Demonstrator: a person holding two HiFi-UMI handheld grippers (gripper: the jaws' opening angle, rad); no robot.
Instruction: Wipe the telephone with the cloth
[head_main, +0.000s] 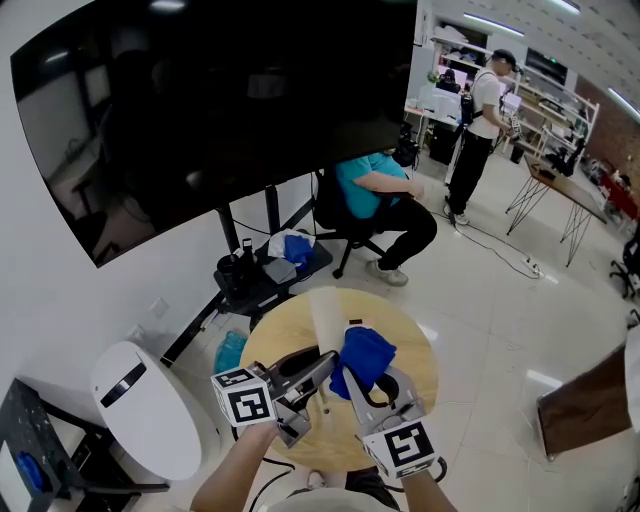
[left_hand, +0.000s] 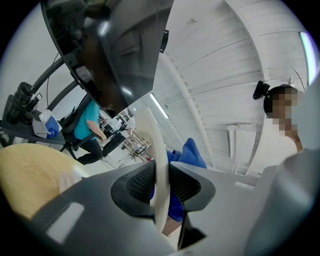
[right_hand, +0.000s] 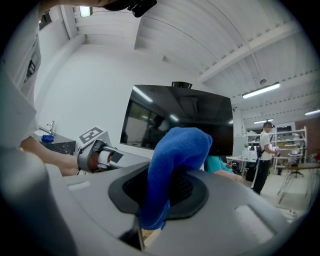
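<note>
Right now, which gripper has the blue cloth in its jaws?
The right gripper, shut on the blue cloth; the left gripper clamps the telephone handset.

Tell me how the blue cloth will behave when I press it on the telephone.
Probably floppy: the cloth humps above and hangs limp below the jaws of the right gripper, so its loose end should fold on contact. Likely light and grippy rather than slippery, judging by its fuzzy weave. It may bunch against the smooth, curved telephone.
</note>
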